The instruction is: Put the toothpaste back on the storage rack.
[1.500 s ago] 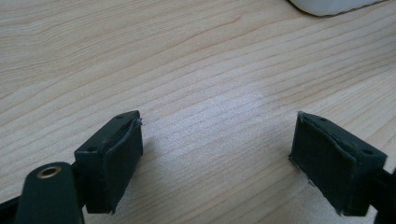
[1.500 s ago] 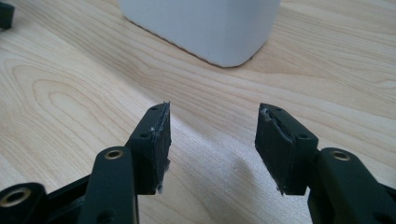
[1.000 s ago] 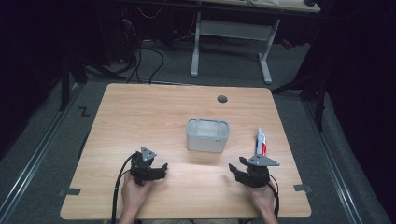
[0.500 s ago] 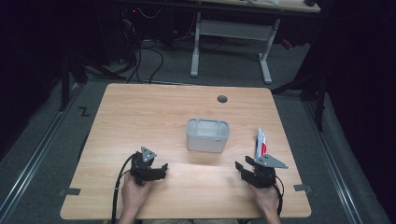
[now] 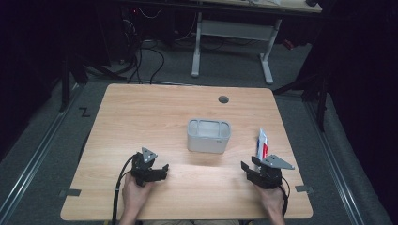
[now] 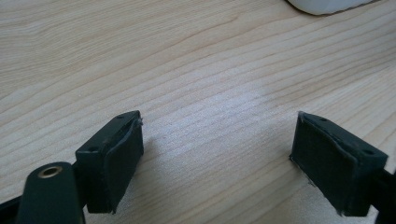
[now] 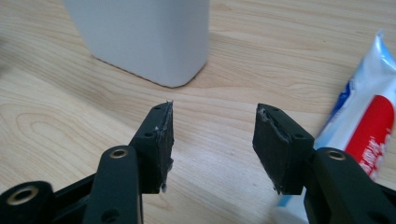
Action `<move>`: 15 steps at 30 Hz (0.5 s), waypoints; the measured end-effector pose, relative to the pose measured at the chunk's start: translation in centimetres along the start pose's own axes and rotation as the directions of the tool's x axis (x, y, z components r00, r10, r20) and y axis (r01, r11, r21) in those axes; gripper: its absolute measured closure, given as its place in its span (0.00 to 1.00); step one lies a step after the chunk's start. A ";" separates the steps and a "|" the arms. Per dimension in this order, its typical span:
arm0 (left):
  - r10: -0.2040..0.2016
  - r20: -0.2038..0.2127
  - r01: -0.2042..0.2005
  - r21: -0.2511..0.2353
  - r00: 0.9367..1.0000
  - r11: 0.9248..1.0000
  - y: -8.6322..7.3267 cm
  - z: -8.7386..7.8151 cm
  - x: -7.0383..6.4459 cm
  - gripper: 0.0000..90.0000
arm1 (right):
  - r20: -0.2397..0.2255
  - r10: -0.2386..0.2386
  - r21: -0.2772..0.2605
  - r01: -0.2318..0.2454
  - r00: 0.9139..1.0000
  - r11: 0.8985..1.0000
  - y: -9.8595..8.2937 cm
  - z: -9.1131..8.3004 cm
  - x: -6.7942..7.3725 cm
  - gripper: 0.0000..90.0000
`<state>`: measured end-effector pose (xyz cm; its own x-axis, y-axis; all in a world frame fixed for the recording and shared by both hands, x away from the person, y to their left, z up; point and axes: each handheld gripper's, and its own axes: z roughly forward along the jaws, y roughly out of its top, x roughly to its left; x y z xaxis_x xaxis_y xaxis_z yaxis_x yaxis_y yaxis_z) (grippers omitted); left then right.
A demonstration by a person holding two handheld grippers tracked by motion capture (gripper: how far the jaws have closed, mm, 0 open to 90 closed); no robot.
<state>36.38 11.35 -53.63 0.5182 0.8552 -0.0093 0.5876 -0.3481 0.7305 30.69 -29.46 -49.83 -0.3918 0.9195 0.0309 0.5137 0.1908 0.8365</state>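
The light wooden desk carries a grey rectangular plastic container at its middle, unmoved. The white, blue and red toothpaste tube lies as before near the right edge. The right gripper, jaws apart and empty, has drawn back toward the near edge, just beside the tube. The left gripper stays wide open over bare wood.

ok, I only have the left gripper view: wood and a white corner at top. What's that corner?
Observer: A grey-white open container, mid-table.
Operator: Anything in it?
Observer: The high view shows its inside without contents, as far as I can tell.
Operator: Right gripper?
Observer: The right gripper is open and holds nothing; a white, blue and red tube lies just beside its right finger.
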 end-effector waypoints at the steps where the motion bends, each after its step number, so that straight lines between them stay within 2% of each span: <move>1: 0.000 0.000 0.000 0.000 1.000 1.000 0.0 0.0 0.0 0.19 | 0.006 0.005 0.000 -0.005 1.000 1.000 0.0 -0.1 -0.1 0.54; 4: 0.000 0.000 0.000 0.000 1.000 1.000 0.0 0.0 0.0 0.19 | 0.022 0.020 -0.009 -0.020 1.000 1.000 0.1 -0.3 -0.3 0.57; 8: 0.000 0.001 0.000 0.001 1.000 1.000 0.0 0.0 0.0 0.19 | 0.027 0.005 -0.010 -0.005 1.000 1.000 0.5 -0.4 -0.1 0.59; 15: 0.000 0.000 0.000 0.000 1.000 1.000 0.0 0.0 0.0 0.19 | 0.041 0.010 -0.016 -0.010 0.999 1.000 0.6 -0.9 -0.6 0.60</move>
<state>36.37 11.35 -53.63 0.5182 0.8552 -0.0091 0.5876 -0.3483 0.7304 30.57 -30.21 -48.90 -0.3546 0.9349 0.0169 0.5052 0.1763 0.8448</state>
